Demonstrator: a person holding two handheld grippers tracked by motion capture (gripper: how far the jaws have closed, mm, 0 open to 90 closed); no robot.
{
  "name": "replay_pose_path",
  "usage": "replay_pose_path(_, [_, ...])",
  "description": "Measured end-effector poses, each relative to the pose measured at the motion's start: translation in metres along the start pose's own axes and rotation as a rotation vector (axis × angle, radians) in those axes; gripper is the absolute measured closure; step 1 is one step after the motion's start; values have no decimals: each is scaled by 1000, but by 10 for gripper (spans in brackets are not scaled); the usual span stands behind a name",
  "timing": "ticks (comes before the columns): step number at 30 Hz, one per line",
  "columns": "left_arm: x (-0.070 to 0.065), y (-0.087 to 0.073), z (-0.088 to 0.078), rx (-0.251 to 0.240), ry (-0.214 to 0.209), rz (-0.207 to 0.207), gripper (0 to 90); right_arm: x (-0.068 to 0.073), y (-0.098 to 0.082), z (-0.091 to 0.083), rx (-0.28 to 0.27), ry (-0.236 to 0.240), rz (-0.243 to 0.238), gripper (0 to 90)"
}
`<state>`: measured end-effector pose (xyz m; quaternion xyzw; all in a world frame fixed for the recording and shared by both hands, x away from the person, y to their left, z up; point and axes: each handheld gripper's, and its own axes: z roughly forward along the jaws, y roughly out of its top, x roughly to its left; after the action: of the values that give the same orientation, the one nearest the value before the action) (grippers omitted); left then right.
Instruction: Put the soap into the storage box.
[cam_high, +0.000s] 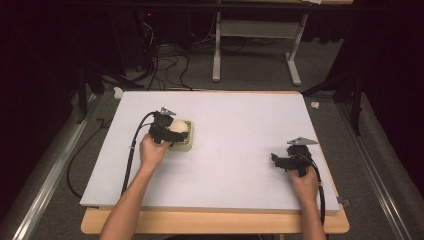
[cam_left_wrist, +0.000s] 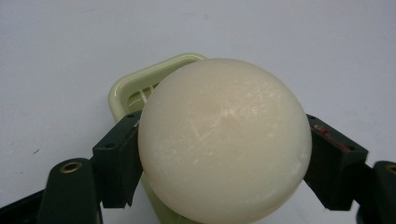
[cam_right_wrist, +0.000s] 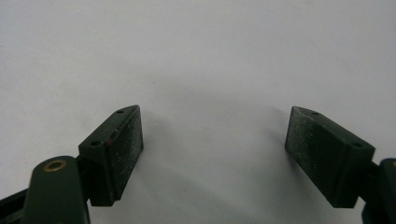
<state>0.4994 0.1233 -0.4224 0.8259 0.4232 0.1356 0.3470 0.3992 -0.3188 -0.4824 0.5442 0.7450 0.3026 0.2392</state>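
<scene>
On the left half of the table: the left gripper (cam_high: 172, 129) holds a round cream soap (cam_high: 178, 126) over a pale green soap dish (cam_high: 186, 144).
Left gripper: its two black jaws press on opposite sides of the soap, clamped tight on it; in the left gripper view (cam_left_wrist: 224, 154) the pads meet the ball at its widest part.
Soap: a smooth, ball-shaped cream bar (cam_left_wrist: 224, 140) with faint pale scratches on its surface; it sits between the jaws, just above the dish, and whether it touches the dish cannot be told.
Soap dish: a rounded square tray (cam_left_wrist: 122, 91) with slots in its floor, resting on the table, mostly hidden behind and under the soap.
Right gripper: held low over bare table near the right edge (cam_high: 286, 160), well apart from the soap and dish; in the right gripper view (cam_right_wrist: 215, 154) its jaws stand wide apart with nothing between them.
Hands: the left hand (cam_high: 151, 150) and right hand (cam_high: 305, 181) each grasp a gripper from behind.
Table: a white sheet (cam_high: 240, 130) on a wooden top.
Writing: no brand, label or lettering can be read on the soap, the dish or the grippers.
</scene>
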Motion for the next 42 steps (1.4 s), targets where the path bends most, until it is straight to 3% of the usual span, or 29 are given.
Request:
replay_pose_path(16, [-3, 5, 26, 33, 31, -18, 244, 0, 0, 0, -4, 0, -7, 202])
replay_pose_path(37, [4, 3, 32, 69, 54, -37, 243, 0, 0, 0, -4, 1, -6, 203])
replay_pose_path(42, [3, 3, 31, 55, 63, -49, 241, 0, 0, 0, -4, 0, -7, 203])
